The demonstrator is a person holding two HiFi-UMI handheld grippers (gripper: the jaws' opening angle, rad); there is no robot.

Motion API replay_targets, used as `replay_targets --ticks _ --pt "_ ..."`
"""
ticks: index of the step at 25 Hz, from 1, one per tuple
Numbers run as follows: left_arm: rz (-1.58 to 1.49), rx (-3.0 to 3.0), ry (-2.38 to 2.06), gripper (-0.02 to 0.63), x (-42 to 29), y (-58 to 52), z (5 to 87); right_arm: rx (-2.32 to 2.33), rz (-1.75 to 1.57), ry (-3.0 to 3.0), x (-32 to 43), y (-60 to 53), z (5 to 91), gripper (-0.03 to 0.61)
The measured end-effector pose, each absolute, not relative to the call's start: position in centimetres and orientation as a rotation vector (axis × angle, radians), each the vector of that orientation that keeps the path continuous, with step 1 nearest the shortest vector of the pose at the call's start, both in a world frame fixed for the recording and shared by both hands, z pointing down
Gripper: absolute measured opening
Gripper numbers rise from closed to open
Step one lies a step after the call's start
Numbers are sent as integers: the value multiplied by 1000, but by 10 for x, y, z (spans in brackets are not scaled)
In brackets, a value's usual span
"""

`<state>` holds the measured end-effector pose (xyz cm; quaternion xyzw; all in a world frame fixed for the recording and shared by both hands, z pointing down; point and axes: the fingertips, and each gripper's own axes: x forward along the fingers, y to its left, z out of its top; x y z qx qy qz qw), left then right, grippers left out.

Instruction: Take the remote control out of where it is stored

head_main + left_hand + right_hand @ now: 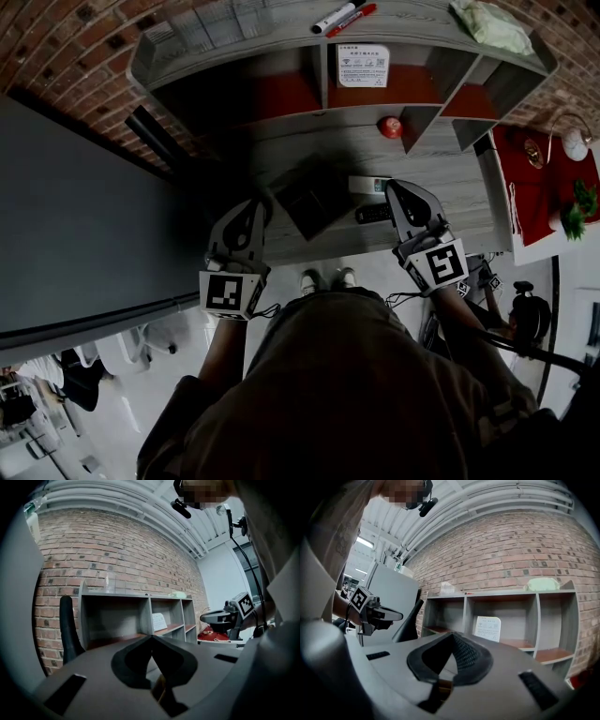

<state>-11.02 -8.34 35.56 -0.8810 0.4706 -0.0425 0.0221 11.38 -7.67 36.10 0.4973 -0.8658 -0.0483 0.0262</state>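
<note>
In the head view a black remote control (pixel 372 214) lies on the grey desk (pixel 459 202), just left of my right gripper (pixel 393 186). A white oblong thing (pixel 367 184) lies right behind it. A dark square box-like thing (pixel 314 197) sits mid-desk between the two grippers. My left gripper (pixel 257 201) hovers at the desk's left part, beside that dark thing. Both grippers point level at the shelf unit. In the left gripper view the left gripper (pixel 151 637) has its jaws together and holds nothing. In the right gripper view the right gripper (pixel 451 633) is shut and holds nothing too.
A grey shelf unit (pixel 319 103) stands at the back of the desk against a brick wall. It holds a printed card (pixel 363 66) and a red round thing (pixel 390 127). Markers (pixel 342 17) and a green cloth (pixel 492 26) lie on top. A black chair back (pixel 155 139) stands left. A red-covered table (pixel 539 187) is right.
</note>
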Motion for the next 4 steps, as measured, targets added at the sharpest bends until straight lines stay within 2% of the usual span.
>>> replay_targets --ticks 4 --pt "-139 -2726 1460 11 -114 -84 359 1520 -121 -2691 106 -75 363 12"
